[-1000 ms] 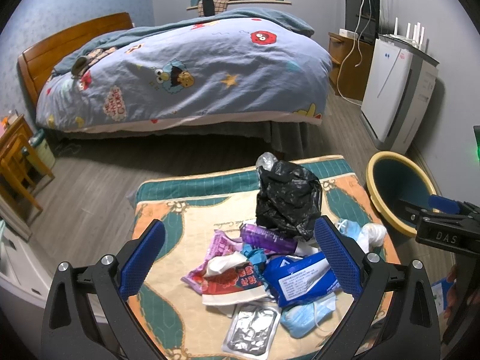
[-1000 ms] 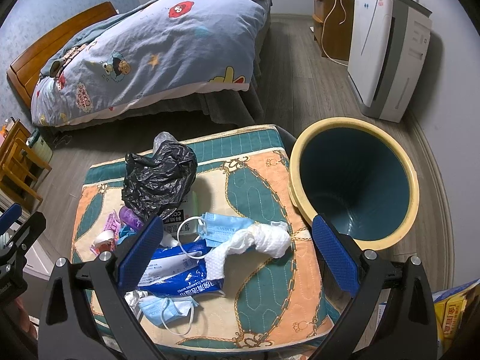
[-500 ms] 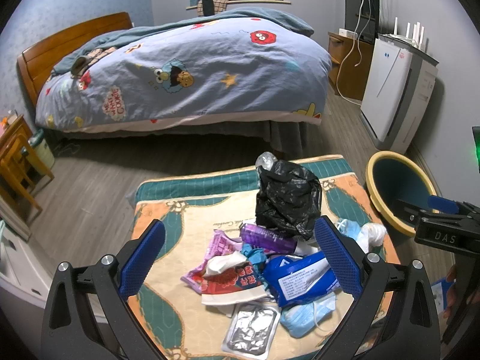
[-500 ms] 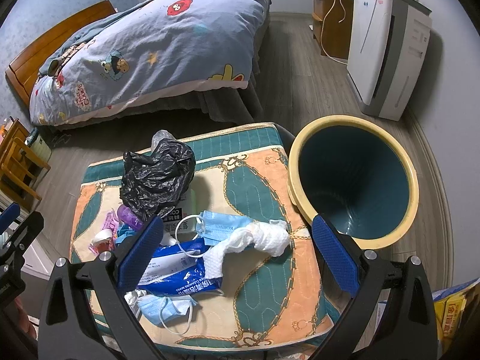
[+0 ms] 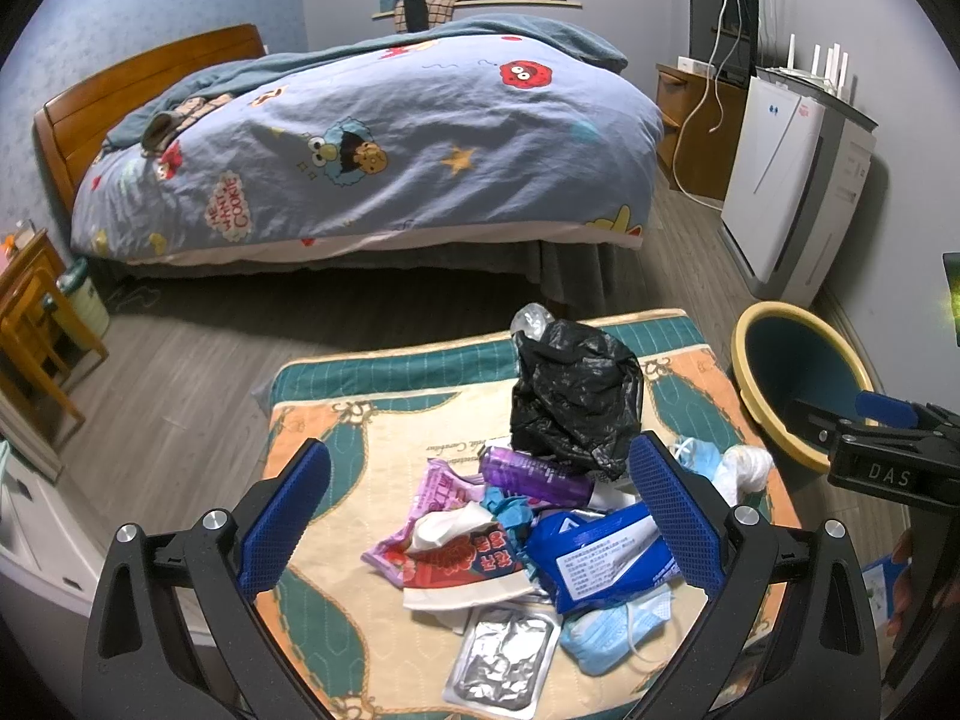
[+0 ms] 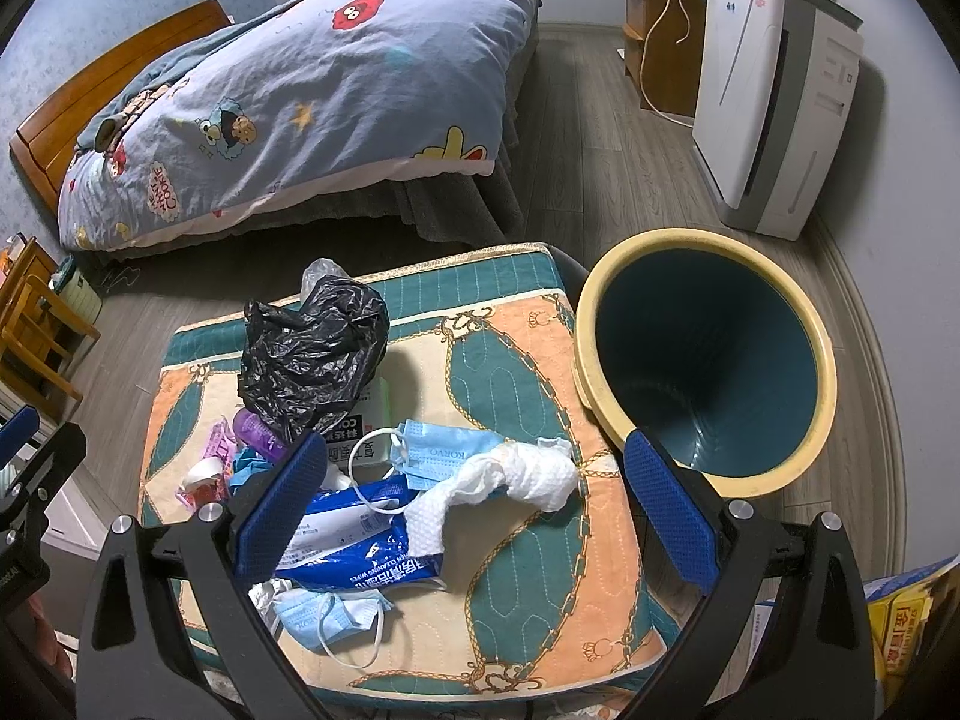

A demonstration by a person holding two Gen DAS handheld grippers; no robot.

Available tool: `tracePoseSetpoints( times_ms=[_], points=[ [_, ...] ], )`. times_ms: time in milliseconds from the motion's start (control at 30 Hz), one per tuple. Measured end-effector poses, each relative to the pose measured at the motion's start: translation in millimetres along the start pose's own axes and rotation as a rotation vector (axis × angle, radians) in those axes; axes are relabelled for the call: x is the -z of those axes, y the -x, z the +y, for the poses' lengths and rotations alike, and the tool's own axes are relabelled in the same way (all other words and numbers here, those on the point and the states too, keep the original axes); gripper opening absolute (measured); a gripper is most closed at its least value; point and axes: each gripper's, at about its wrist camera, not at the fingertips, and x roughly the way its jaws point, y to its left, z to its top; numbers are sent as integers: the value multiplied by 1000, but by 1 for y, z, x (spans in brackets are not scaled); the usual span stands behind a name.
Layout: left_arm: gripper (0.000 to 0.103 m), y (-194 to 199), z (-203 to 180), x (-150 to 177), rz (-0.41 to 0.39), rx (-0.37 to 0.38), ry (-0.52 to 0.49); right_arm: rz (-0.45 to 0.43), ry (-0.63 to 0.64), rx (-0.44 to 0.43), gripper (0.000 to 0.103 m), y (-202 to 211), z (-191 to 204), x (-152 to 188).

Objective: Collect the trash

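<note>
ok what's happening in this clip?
A person holds a gripper in each hand over a pile of trash on a padded mat. Both the left gripper and the right gripper are open and hold nothing. A black plastic bag, face masks and wrappers lie on the mat; the bin beside it looks empty.
</note>
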Motion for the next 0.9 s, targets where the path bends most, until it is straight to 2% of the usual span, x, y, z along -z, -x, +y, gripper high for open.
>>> tracePoseSetpoints(
  times_ms=[467,600,700,800,900],
  points=[
    [99,0,0,0,2,4,1,14,-27,0,98,-1,-4,0],
    [99,-5,2,9,1,13,10,19,-44,17,98,-1,-8,1],
    [99,-4,0,1,-18,14,22,20,-84,15,98,-2,-15,0],
    [99,-20,-2,-8,-20,-4,16,27,-91,24,97,-6,-19,0],
    [99,-39,4,-18,4,-25,33,67,-114,-4,97,-18,-22,0]
  ],
)
